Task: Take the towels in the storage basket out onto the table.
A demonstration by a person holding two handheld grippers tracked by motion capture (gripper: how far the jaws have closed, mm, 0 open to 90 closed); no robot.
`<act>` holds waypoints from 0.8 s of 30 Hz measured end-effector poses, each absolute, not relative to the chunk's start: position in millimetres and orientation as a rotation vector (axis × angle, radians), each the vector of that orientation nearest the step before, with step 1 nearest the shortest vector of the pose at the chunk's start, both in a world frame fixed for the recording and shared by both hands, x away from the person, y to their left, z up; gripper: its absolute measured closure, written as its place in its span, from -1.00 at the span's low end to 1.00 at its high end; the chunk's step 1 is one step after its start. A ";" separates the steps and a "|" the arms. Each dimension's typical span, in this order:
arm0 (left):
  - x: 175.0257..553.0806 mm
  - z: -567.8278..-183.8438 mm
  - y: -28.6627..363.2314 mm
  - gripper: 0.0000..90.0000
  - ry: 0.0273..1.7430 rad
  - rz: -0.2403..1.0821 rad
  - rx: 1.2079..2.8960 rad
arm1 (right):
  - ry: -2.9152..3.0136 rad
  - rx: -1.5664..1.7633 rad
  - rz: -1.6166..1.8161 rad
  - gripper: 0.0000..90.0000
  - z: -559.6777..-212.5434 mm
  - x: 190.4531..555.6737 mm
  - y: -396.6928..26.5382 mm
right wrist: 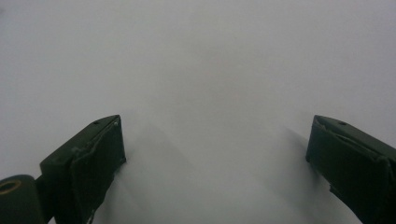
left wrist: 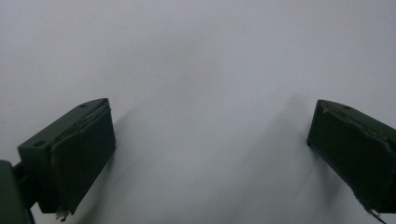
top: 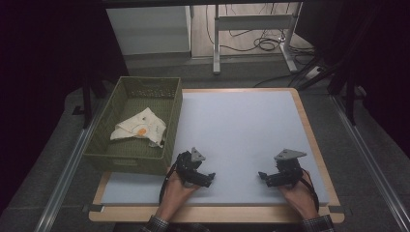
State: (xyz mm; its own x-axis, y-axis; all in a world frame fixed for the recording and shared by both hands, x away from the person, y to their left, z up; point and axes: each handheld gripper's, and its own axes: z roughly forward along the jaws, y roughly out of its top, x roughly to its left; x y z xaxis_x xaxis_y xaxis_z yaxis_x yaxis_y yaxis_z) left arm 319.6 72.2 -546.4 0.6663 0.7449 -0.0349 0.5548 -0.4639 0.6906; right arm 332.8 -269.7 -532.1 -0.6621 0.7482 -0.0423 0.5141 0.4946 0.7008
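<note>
Lab: padded bench [top: 241, 121], floor cables [top: 261, 43]

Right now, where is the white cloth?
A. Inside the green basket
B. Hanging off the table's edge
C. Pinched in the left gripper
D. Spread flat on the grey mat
A: in the high view the crumpled white cloth lies on the floor of the green basket, which stands at the left of the grey mat, while the left gripper and the right gripper are open with nothing between their jaws.

No legible text, labels or nos. on anything here.
</note>
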 end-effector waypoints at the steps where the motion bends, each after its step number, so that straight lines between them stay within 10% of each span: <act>1: 319.6 -546.5 72.1 -0.98 0.998 0.356 2.191 | 2.402 1.056 0.957 -0.91 -532.2 332.8 -269.7; 24: 320.0 -546.3 71.6 -0.98 1.002 0.352 2.194 | 2.400 1.057 0.959 -0.90 -532.3 332.7 -269.8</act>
State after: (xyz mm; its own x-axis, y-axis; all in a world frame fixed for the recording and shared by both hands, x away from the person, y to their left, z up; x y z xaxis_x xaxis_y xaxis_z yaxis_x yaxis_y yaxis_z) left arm 320.0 71.6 -546.3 0.6653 0.7456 -0.0370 0.5585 -0.4643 0.6874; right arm 332.7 -269.8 -532.3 -0.6616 0.7487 -0.0416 0.5138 0.4930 0.7021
